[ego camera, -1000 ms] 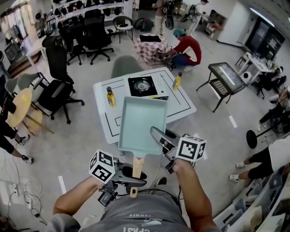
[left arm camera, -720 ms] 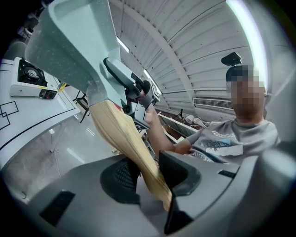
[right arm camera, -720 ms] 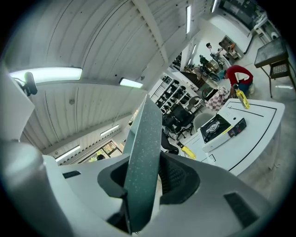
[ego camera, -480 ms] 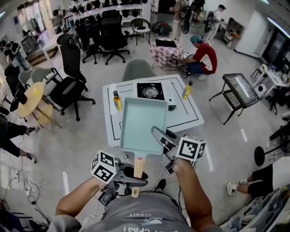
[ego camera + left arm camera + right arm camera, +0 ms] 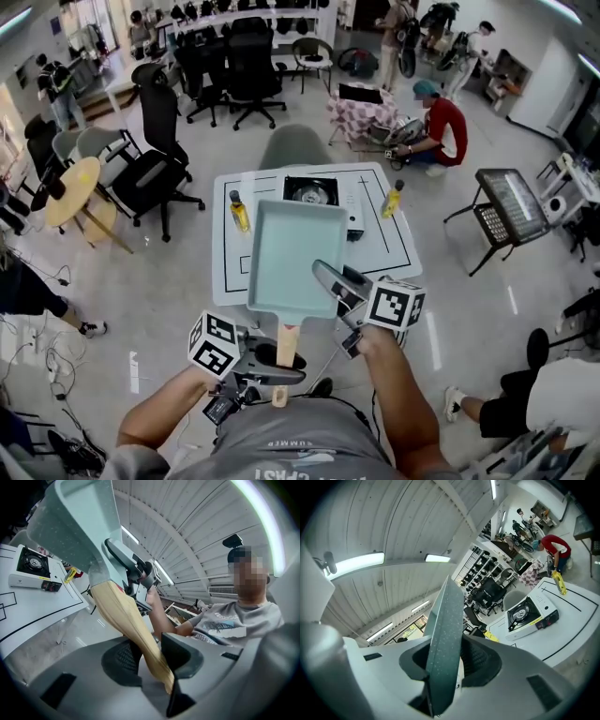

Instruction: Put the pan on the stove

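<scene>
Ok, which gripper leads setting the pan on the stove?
Left, probably: the left gripper clamps the wooden handle of the pan, aligned toward the stove. The right gripper, whose jaws have just been closing on its side wall, steadies.

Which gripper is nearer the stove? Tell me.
Right. The right gripper, jaws just closing further on the pan rim, sits closer to the stove; the left gripper holds the wooden handle farther back.

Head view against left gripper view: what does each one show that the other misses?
Only the head view shows the pan's inside and the office chairs. Only the left gripper view shows the ceiling and the pan's underside. Both show the stove, the table and the left tool clamped on the handle.
</scene>
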`<state>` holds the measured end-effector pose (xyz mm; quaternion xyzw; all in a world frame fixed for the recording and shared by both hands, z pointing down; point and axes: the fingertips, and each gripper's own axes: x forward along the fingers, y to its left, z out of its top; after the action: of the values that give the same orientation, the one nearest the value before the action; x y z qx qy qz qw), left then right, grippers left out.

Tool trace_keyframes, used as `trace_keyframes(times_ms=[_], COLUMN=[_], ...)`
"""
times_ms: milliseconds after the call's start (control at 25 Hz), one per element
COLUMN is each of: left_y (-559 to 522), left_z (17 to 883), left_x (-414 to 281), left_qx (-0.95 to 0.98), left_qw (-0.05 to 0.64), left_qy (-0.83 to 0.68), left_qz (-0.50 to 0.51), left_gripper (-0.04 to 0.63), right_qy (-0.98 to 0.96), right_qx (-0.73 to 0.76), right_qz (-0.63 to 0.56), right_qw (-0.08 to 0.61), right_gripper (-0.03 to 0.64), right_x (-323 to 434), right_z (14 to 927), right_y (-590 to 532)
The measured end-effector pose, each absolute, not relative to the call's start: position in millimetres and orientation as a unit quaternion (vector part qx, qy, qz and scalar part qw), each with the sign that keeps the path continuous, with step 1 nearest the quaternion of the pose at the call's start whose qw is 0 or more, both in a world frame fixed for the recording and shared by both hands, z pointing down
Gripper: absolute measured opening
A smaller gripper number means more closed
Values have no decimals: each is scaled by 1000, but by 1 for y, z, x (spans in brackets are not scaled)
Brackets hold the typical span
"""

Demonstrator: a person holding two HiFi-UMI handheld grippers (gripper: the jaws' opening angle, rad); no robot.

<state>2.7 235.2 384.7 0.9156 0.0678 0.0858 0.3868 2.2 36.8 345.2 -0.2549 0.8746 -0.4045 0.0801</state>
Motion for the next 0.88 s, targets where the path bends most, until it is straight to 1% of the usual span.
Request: trace_keyframes(times_ms=[880], left_y=[171], left_z=[390], left_x=[89], left_qx=[916], left_qw=[395], left_qy=[20], left_qz=[70], left_gripper=[118], right_qy=[883], right_qx=[-213], right_qz=[-413], right_qw=[65], right_gripper=[124], right_x=[67], right_z=[349], right_y=[-27])
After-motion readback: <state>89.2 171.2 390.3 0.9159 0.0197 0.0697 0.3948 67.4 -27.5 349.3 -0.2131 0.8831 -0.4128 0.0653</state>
